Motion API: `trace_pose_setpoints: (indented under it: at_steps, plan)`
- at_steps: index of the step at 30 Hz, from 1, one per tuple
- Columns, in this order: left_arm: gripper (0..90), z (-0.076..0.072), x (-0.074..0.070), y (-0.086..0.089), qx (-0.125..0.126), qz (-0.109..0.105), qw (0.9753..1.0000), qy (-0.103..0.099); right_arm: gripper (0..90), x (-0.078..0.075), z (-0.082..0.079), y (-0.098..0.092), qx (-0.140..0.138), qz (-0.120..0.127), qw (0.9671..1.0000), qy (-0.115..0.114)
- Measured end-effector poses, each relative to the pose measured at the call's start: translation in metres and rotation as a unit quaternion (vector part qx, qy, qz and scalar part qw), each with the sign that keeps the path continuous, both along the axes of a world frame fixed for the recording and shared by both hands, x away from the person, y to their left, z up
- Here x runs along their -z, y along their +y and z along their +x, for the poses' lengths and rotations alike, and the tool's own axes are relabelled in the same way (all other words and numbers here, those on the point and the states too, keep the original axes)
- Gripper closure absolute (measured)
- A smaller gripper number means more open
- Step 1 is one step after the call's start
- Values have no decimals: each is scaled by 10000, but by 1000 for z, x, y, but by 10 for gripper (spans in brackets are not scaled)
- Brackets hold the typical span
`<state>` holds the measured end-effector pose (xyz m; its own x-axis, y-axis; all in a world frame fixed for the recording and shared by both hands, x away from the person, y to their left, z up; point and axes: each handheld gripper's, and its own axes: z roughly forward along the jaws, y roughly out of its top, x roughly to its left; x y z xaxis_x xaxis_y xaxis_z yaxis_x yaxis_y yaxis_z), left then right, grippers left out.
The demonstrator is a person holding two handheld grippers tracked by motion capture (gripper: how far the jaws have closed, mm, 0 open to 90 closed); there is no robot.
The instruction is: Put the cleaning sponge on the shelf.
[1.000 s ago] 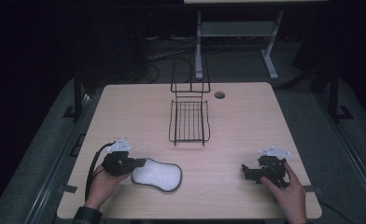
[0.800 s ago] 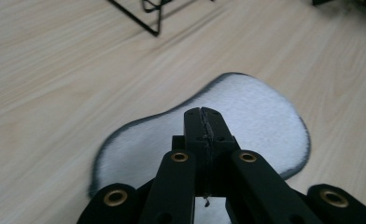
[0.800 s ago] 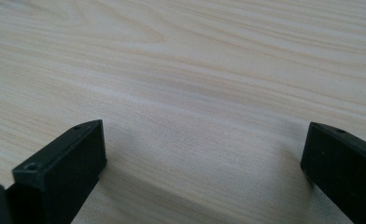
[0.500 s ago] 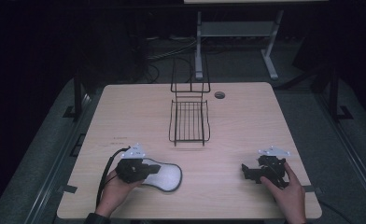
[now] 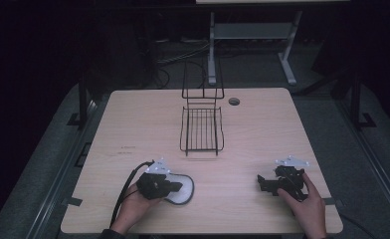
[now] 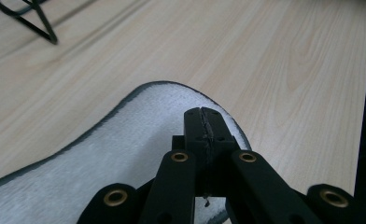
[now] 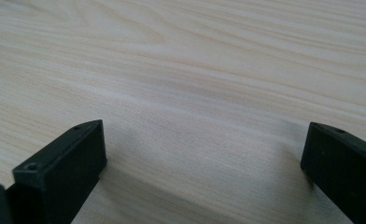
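Left gripper (image 6: 203, 122): jaws pressed together, tips over the white cloth (image 6: 125, 158); whether fabric is pinched cannot be told. Right gripper (image 7: 204, 154): jaws spread wide over bare table (image 5: 262, 129), holding nothing. Cloth lies flat near the table's front edge, long axis left-right. Wire rack (image 5: 201, 130) stands well apart behind

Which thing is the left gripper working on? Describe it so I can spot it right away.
On the wooden table, look near the front edge, left of centre. Under the left gripper lies a flat white pad with a dark rim, unlike the black wire rack standing farther back.
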<state>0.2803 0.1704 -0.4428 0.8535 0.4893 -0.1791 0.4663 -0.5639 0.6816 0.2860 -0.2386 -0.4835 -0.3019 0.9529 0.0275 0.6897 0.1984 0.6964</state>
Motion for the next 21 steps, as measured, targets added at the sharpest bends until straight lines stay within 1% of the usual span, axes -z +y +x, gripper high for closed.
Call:
trace_pose_setpoints:
  at_steps: [2, 3, 8, 15, 18, 20, 21]
  plan:
    - [897, 0, 2, -3, 52, 102, 9999, 6, 0, 0, 0, 0, 5, 6, 10000, 10]
    - [897, 1, 4, -5, 68, 119, 9999, 25, 0, 0, 0, 0, 2, 5, 10000, 10]
    - [897, 7, 4, -10, 94, 138, 9999, 33, 0, 0, 0, 0, -1, 6, 10000, 11]
    - [897, 18, 4, -16, 41, 203, 9998, -18, 0, 0, 0, 0, -13, 6, 10000, 7]
    - [897, 24, 3, -18, 12, 295, 9995, -63, 0, 0, 0, 0, -20, -2, 10000, 2]
    - [897, 28, 2, -20, -20, 326, 9994, -86, 0, 0, 0, 0, -20, -4, 10000, 1]
    - [897, 31, 3, -22, -72, 308, 9995, -84, 0, 0, 0, 0, -23, -4, 10000, -2]
